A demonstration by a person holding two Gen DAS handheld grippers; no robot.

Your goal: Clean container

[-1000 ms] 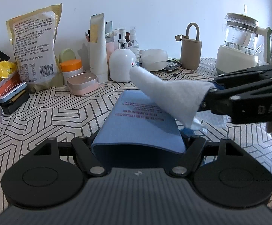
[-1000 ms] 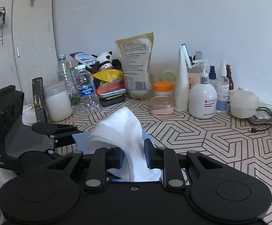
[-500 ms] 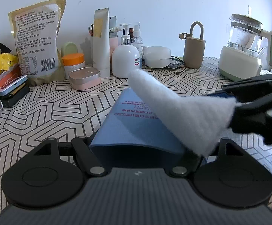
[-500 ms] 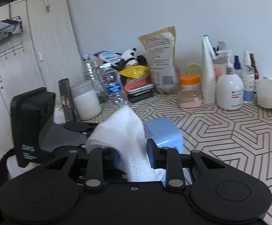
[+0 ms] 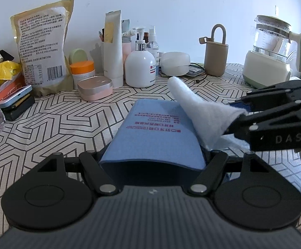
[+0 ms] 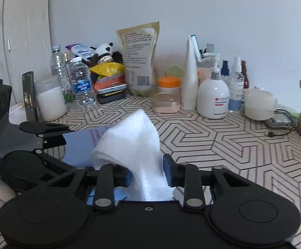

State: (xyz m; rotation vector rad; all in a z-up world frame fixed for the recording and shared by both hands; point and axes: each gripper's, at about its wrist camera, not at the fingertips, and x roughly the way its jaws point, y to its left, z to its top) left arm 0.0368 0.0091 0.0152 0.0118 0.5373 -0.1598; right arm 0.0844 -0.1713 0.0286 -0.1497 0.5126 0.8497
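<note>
My left tool (image 5: 152, 155) clamped on the blue container (image 5: 156, 132), held above the patterned counter (image 5: 57, 122), my right tool (image 6: 147, 174), jaws just closing, gripped the white cloth (image 6: 136, 141) against the container's right side.

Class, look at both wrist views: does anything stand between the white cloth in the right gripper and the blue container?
Nothing visible does. The white cloth in the right gripper hangs right beside the blue container, which the left gripper clamps.
</note>
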